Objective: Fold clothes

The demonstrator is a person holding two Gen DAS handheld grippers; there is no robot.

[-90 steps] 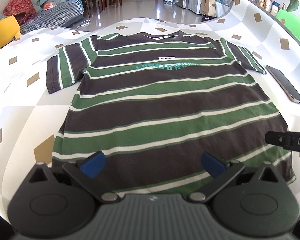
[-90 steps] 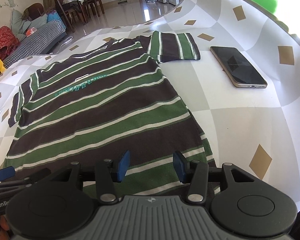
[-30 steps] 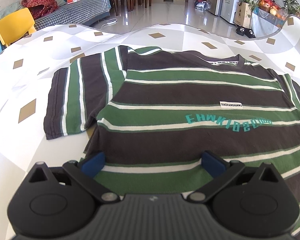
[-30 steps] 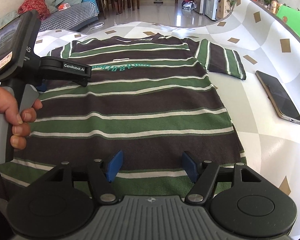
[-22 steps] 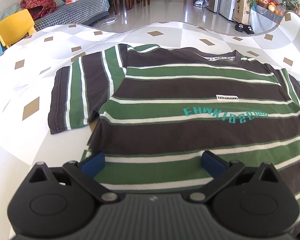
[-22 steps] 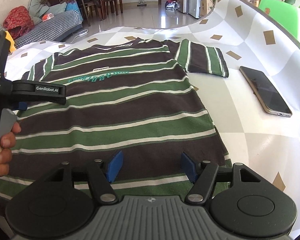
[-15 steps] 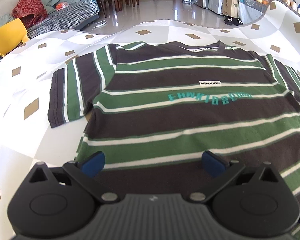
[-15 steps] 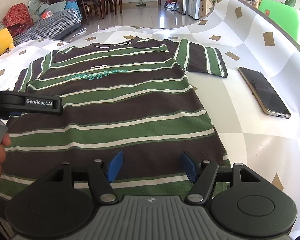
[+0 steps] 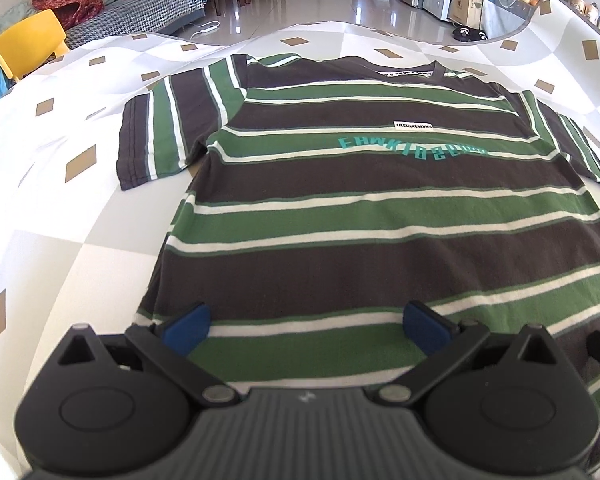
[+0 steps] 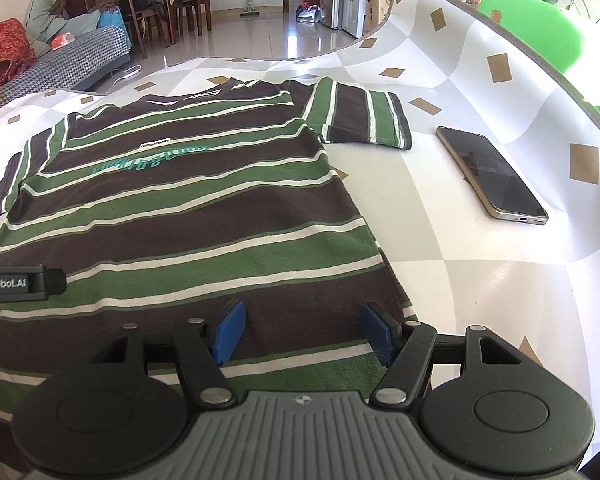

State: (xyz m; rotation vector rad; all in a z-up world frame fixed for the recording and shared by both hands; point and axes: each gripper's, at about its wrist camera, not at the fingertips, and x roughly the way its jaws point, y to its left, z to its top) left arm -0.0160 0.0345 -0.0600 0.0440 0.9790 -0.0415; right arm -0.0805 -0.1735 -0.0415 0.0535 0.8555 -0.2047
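Both grippers are ours to report: our left gripper (image 9: 306,330) hangs with its blue pads spread wide over the lower left part of the shirt, pinching nothing, and our right gripper (image 10: 304,332) is likewise spread and empty above the lower right part, near the side seam.

We see the table (image 10: 440,280), covered in a white and grey cloth with tan diamonds, filling both views. On it the striped shirt (image 9: 380,216) lies flat and face up, collar at twelve o'clock, hem towards us at six, both short sleeves spread out to nine and three. No fold shows in it, so we judge it fits either a shirt laid out for folding or one opened flat again.

We think the main risk is a poor grab: pads this wide could gather both layers unevenly or catch the cloth beneath, dragging the shirt askew and creasing it. Lifting one side ahead of the other would twist the body.

At three o'clock in the right view a phone (image 10: 492,176) lies near the right sleeve (image 10: 364,120); a sleeve swung outward could sweep it. Beyond the table are a sofa, chairs and plants, none in our way.
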